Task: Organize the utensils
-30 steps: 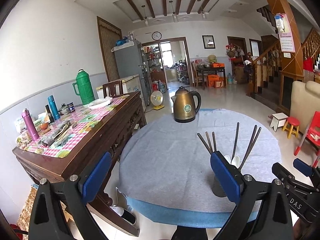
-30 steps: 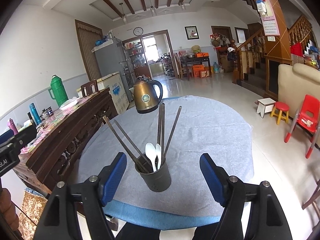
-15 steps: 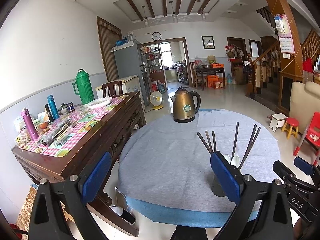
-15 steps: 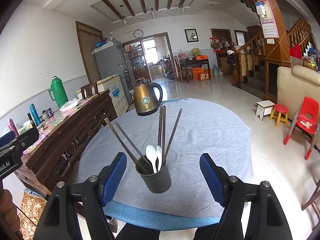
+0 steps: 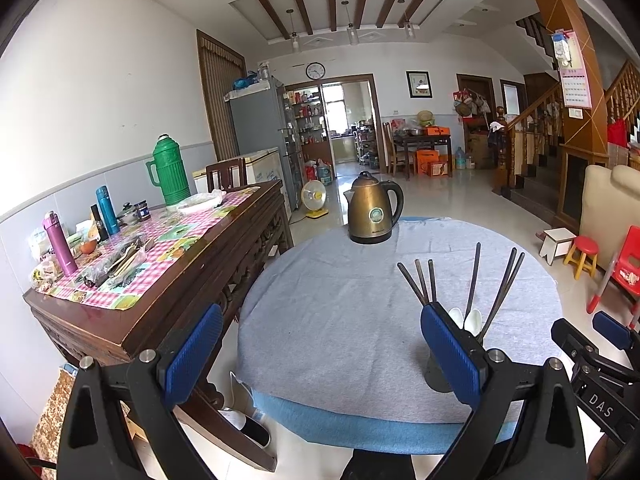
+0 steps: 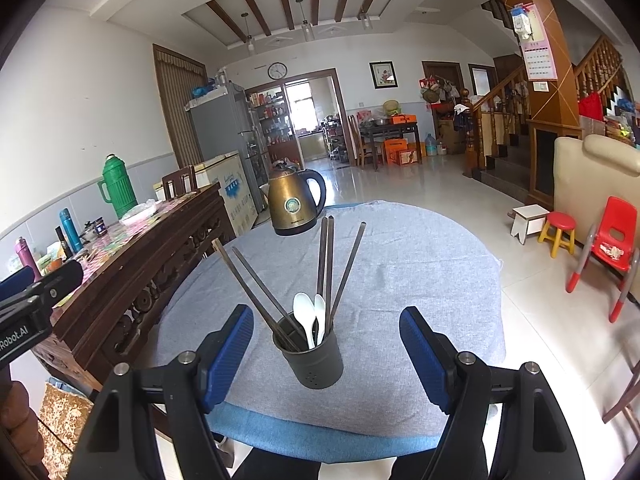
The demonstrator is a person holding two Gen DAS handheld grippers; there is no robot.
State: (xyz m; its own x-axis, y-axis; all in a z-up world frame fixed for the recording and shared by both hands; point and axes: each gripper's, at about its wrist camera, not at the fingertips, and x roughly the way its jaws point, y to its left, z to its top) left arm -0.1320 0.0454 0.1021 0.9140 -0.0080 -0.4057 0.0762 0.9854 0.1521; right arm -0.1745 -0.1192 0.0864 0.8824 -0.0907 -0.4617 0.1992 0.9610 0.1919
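A dark grey utensil holder stands near the front edge of the round table covered in grey cloth. It holds several dark chopsticks and two white spoons. My right gripper is open and empty, with its blue pads either side of the holder, a little in front of it. My left gripper is open and empty, to the left of the holder, which is partly hidden behind its right pad. The chopsticks stick up above that pad.
A brass-coloured kettle stands at the table's far edge. A wooden sideboard with flasks and a checked cloth stands left of the table. Red child chairs and stools are on the floor at right.
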